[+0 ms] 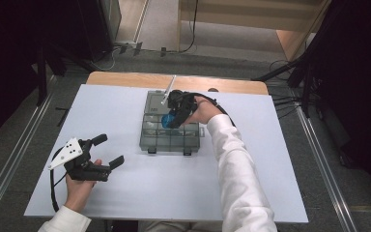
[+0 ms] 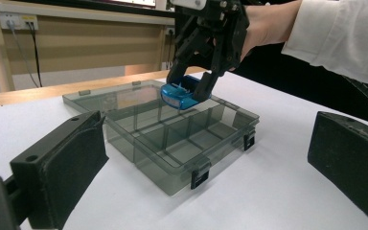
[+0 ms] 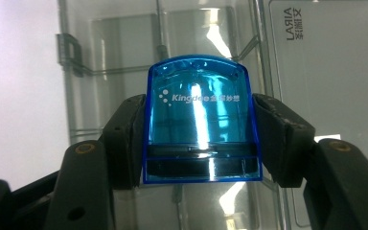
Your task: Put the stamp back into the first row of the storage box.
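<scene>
Seen from above: a white tabletop (image 1: 251, 183) with a smoke-grey clear compartment box (image 1: 160, 141) lying open near its middle, lid folded flat toward the far side. Right gripper (image 1: 175, 116) held over the far part of the box, jaws pressed against both sides of a small translucent blue case (image 1: 167, 120). In the left gripper view, the same blue case (image 2: 179, 96) hanging tilted just above the divided compartments (image 2: 172, 136), clamped between the right gripper (image 2: 191, 84) jaws, with a white sleeve (image 2: 338, 33) reaching in from the right. Not possible to tell whether the case touches the dividers. In the right gripper view, the blue case (image 3: 200, 120) close up, rounded top edge pointing away, white "Kingdee" lettering across its upper half, a dark band near its lower edge, one black jaw tight against each side, and the clear box walls (image 3: 72, 52) behind it. Left gripper (image 1: 106, 150) resting low at the near left of the tabletop, well apart from the box, jaws spread wide with nothing between them; a grey three-cornered plate on top and a black cable trailing toward the near edge. Two black latches (image 2: 200, 177) on the near wall of the box.
</scene>
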Demonstrator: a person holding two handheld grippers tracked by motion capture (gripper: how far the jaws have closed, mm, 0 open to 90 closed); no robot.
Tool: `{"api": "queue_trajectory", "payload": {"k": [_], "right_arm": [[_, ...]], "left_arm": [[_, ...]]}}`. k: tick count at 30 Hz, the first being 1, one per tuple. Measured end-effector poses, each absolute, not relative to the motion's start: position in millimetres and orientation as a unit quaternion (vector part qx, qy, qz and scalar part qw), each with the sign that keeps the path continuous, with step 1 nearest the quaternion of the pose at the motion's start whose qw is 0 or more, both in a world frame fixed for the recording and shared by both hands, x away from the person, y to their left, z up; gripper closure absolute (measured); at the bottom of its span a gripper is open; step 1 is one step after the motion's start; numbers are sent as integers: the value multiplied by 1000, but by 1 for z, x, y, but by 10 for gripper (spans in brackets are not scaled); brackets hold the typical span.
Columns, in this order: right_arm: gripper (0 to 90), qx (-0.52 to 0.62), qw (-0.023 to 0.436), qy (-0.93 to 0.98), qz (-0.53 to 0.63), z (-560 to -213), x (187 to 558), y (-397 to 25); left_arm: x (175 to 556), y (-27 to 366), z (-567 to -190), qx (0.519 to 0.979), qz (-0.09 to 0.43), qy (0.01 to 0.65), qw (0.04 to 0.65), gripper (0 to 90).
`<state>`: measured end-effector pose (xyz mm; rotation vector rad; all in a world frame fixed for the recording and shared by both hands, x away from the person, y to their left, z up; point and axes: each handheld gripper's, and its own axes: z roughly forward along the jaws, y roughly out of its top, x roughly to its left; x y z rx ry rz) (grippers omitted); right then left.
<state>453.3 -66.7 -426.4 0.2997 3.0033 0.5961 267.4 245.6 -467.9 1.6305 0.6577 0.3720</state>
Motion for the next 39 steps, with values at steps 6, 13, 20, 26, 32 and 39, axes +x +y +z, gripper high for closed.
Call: {"api": "queue_trajectory", "payload": {"k": [6, 13, 20, 26, 32, 39], "right_arm": [[423, 104, 42, 977, 179, -434, 457, -65], [275, 122, 55, 974, 181, -439, 460, -66], [182, 135, 82, 968, 193, -429, 450, -75], [159, 161, 98, 962, 198, -419, 440, -91], [99, 195, 99, 952, 216, -406, 428, -109], [0, 236, 109, 938, 229, -394, 418, -130]], "left_arm": [[267, 245, -468, 711, 161, 286, 622, 0], [267, 246, -469, 712, 162, 287, 620, 0], [267, 245, -469, 713, 164, 288, 618, 0], [267, 244, -469, 713, 161, 287, 619, 0], [268, 244, -470, 714, 159, 287, 619, 0], [269, 243, -470, 712, 157, 289, 620, 0]]}}
